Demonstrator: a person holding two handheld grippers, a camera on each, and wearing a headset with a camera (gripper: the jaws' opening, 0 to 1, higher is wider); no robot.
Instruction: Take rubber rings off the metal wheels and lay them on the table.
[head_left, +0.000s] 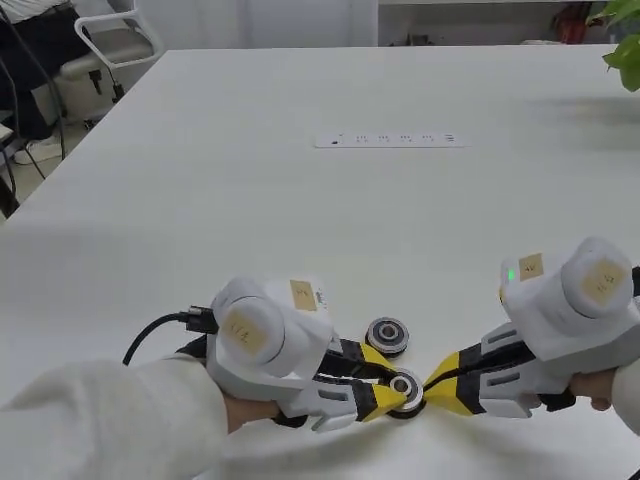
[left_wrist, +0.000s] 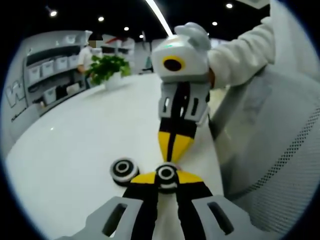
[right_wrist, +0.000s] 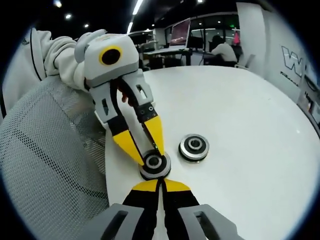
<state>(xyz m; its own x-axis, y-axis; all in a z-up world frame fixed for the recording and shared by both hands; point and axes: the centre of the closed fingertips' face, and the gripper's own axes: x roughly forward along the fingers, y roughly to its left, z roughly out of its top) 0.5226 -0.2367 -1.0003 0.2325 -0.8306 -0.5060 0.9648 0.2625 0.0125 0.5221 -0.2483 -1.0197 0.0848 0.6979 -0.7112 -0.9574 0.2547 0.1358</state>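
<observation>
Left fingers (left_wrist: 142, 178) clamp wheel (left_wrist: 166, 175), table edge (left_wrist: 210, 150) near

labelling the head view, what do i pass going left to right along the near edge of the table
sleeve → cable → left hand-held gripper → wheel in its jaws → right hand-held gripper
</observation>
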